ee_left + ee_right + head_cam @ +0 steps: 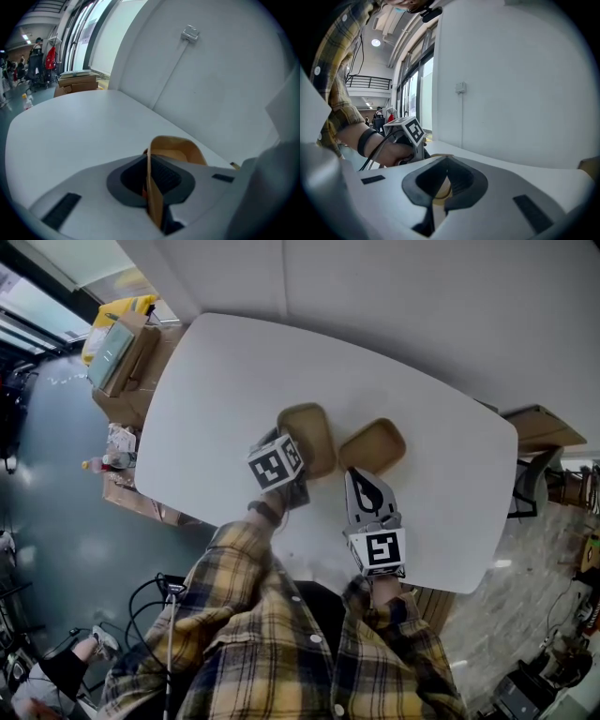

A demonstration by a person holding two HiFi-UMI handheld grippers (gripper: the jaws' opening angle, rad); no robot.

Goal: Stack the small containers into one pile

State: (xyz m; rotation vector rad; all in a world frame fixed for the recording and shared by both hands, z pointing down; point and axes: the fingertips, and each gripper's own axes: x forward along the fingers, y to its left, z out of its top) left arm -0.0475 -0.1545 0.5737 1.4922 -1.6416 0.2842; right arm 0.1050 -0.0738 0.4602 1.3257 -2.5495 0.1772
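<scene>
Two shallow tan containers lie side by side on the white table (206, 399). My left gripper (292, 476) is shut on the near rim of the left container (307, 432); its thin tan wall (153, 197) runs edge-on between the pads, with the bowl (176, 149) beyond. My right gripper (354, 474) reaches the near corner of the right container (375, 444), jaws shut, and tan container material (439, 186) shows between them. The left gripper's marker cube (411, 130) and the hand holding it appear in the right gripper view.
A white wall (211, 84) rises right behind the table. Cardboard boxes (122, 357) stand off the table's left end. A chair (532, 486) and a wooden board (544, 426) sit past its right end. My plaid sleeves (253, 615) fill the near side.
</scene>
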